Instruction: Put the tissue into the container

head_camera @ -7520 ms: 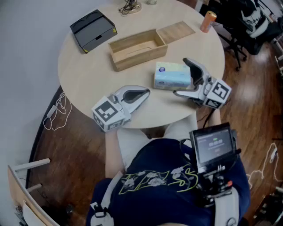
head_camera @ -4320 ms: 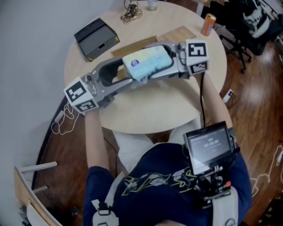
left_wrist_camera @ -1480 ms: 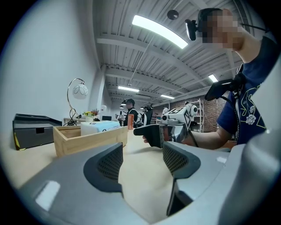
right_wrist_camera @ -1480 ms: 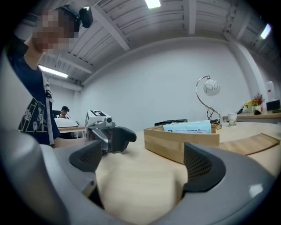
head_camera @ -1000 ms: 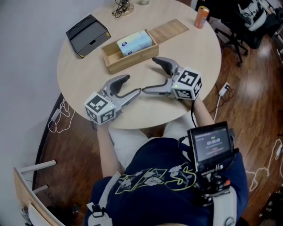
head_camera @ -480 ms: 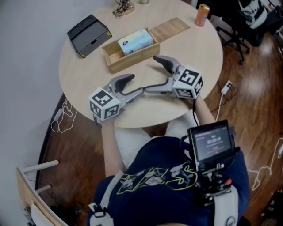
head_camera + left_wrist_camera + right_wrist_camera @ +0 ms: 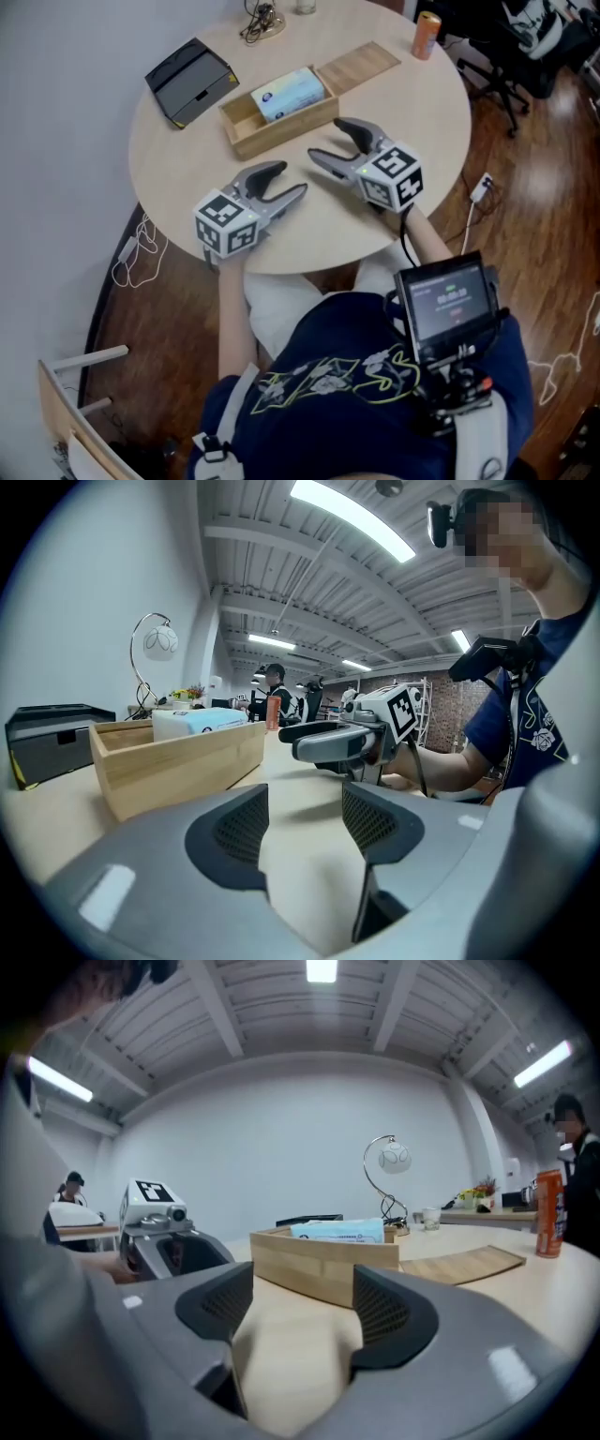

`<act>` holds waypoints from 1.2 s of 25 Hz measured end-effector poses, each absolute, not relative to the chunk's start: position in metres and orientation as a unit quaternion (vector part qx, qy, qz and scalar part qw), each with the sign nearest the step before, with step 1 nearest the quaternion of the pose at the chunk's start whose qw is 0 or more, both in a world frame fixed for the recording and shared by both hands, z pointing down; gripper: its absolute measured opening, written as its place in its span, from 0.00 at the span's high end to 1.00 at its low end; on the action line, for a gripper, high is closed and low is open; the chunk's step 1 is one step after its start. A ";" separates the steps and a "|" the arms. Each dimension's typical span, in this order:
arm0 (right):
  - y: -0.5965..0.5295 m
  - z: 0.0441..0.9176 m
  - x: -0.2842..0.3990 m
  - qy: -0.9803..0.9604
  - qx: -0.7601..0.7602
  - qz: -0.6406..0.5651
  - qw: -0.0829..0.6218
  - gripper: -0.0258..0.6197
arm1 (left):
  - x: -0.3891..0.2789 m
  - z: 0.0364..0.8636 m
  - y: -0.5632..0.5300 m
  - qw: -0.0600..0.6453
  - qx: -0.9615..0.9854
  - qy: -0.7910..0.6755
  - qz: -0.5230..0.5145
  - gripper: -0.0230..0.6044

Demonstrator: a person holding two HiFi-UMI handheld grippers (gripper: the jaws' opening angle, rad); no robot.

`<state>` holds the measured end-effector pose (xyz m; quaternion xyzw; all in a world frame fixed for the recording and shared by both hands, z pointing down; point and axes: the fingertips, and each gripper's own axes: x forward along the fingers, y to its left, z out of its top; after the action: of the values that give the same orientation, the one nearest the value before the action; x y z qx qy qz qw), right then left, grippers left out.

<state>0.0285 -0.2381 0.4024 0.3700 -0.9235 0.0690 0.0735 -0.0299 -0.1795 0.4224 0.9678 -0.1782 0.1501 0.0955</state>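
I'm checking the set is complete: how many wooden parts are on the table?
2: the open wooden box, holding the tissue pack, toward the table's far side; the flat wooden lid beside its right end. None looks hidden.

On the table [image 7: 178,159], toward the far side: container [image 7: 277,132], set slantwise, right end farther back. In it, at the right end: tissue [image 7: 289,92]. Just beside that right end, flat on the table: lid [image 7: 366,64]. Left of the container, apart from it, near the table's left edge: case [image 7: 192,80]. Beyond the lid, upright at the far right edge: can [image 7: 427,35]. Behind the container, at the far edge: cable bundle [image 7: 261,19], with cup [image 7: 305,5] just right of it. Off the table, on the floor [image 7: 525,169]: cord [image 7: 131,258] to the left, chair [image 7: 494,80] to the right.
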 end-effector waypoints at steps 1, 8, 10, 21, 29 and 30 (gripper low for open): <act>-0.240 0.405 0.028 -0.916 0.386 0.059 0.091 0.47 | -0.029 0.422 -0.178 0.094 0.969 -0.174 0.151 0.56; -0.233 0.430 -0.013 -0.850 0.418 -0.106 0.302 0.77 | -0.020 0.422 -0.162 0.078 0.979 -0.111 0.151 0.57; -0.227 0.431 -0.027 -0.844 0.403 -0.146 0.322 0.94 | -0.019 0.422 -0.161 0.080 0.979 -0.105 0.158 0.62; -0.218 0.414 -0.043 -0.935 0.316 0.123 0.105 0.94 | -0.032 0.398 -0.171 0.028 0.982 -0.163 0.096 0.89; -0.208 0.402 -0.044 -0.944 0.309 0.089 0.075 0.95 | -0.025 0.391 -0.152 -0.138 0.949 -0.241 0.151 0.96; -0.207 0.401 -0.045 -0.947 0.299 0.094 0.071 0.95 | -0.024 0.389 -0.151 -0.113 0.958 -0.228 0.133 0.96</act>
<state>-0.0450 -0.2070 0.4013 0.2988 -0.9469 0.0943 0.0713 -0.0243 -0.1511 0.3893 0.9579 -0.2279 0.1332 -0.1128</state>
